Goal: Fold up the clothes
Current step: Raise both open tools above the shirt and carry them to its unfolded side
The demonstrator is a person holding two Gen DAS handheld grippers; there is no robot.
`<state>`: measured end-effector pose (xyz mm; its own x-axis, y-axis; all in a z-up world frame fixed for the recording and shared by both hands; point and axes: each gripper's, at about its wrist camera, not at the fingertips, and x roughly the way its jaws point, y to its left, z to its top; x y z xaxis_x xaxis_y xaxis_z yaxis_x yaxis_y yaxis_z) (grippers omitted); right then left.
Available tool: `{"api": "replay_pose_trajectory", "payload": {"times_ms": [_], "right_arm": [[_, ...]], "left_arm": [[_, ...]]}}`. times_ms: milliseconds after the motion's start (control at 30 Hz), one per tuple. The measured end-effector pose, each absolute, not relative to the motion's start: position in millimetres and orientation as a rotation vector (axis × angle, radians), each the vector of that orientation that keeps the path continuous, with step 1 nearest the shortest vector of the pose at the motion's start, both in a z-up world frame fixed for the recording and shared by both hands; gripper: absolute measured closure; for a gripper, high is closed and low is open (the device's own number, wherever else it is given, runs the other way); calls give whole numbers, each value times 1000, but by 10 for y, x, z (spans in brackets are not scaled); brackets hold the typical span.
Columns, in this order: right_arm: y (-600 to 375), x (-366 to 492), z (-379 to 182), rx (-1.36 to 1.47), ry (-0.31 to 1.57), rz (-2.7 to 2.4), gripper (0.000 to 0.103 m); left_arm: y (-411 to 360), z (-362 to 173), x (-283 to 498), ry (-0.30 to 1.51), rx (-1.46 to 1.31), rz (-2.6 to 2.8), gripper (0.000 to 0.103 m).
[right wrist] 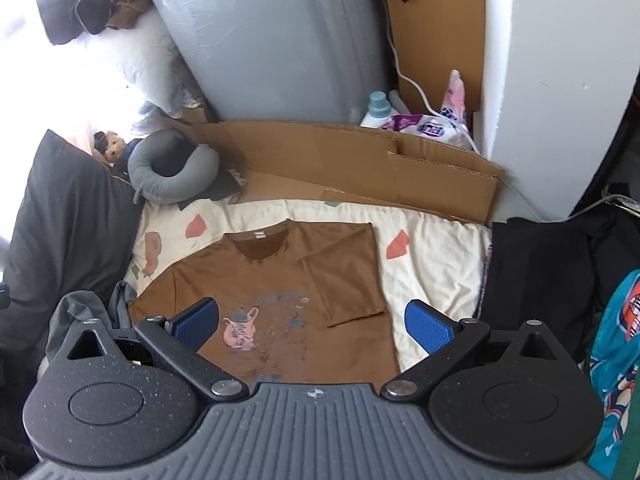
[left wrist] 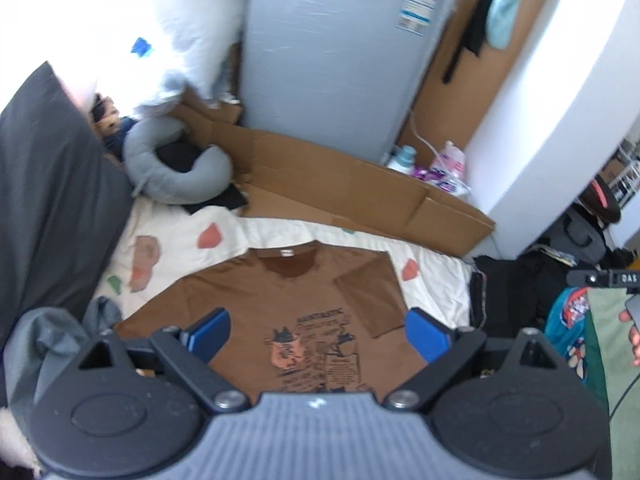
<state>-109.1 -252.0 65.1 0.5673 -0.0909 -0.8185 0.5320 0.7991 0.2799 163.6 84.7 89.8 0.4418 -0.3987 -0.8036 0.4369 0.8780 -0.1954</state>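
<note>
Both claws, left claw (left wrist: 318,334) and right claw (right wrist: 312,322), hang spread and empty above the brown T-shirt (right wrist: 280,280), whose three-o'clock sleeve (right wrist: 344,276) lies tucked inward, seemingly mid-fold.

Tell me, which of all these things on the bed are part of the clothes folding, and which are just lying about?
Part of the job: brown T-shirt, spread flat; left gripper and right gripper, both open and empty.

Just lying about: grey neck pillow, cardboard, detergent bottle, small teddy bear, dark pillow.
</note>
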Motion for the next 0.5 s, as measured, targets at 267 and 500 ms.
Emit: {"api": "replay_pose_trajectory", "payload": {"times_ms": [267, 500], "right_arm": [[-2287, -874, 555, 523, 897, -341, 1], [-2132, -676, 306, 550, 921, -316, 1]], "left_arm": [[1443, 762, 1689, 980, 4, -434, 7], [1858, 495, 1648, 974, -71, -374, 7]]}}
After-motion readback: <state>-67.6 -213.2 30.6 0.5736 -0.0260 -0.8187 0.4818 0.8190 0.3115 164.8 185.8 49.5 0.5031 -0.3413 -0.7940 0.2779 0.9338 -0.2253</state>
